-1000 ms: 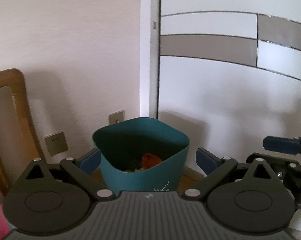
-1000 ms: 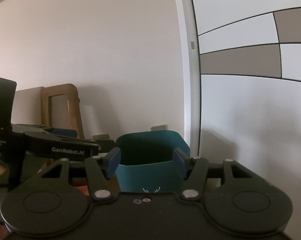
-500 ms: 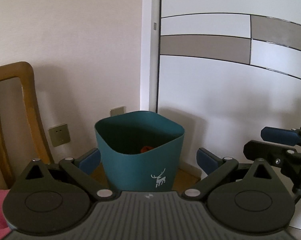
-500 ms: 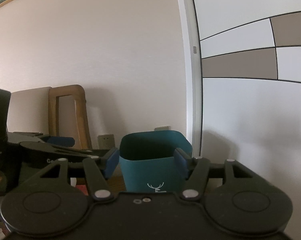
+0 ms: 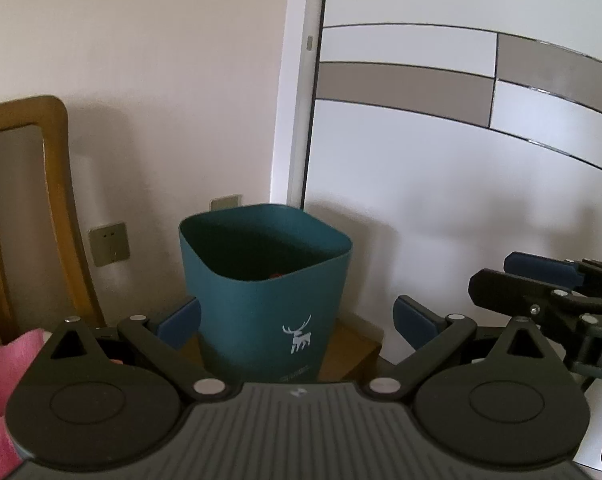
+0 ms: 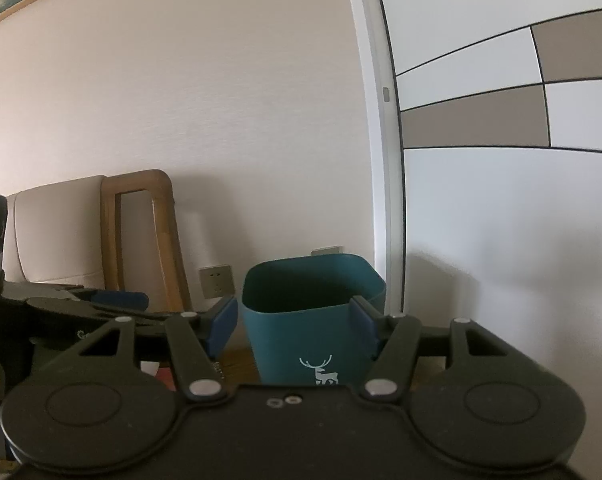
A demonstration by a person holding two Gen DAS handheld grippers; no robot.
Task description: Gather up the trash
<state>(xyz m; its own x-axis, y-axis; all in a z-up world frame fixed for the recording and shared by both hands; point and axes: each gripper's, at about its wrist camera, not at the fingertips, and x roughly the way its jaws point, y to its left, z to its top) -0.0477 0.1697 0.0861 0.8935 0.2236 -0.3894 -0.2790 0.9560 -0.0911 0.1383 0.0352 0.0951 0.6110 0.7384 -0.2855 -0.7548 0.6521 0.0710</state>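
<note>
Trash already lies in the teal bin (image 5: 261, 280), both grippers empty.
Left wrist view: left gripper (image 5: 297, 316) spread wide, nothing between its fingers; an orange scrap just shows over the bin's rim, the bin farther off than a second ago. Right wrist view: right gripper (image 6: 293, 322) released, bin (image 6: 313, 320) ahead, lower in frame than before.

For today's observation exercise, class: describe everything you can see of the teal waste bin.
The teal waste bin is a tall, rounded-square tub, apparently matte plastic, open-topped with no lid. A small white deer is printed low on its front, with faint lettering beneath. It stands upright on a wooden floor in the corner, near the wall and white door frame. A sliver of something orange shows inside. Nothing visibly touches it.
</note>
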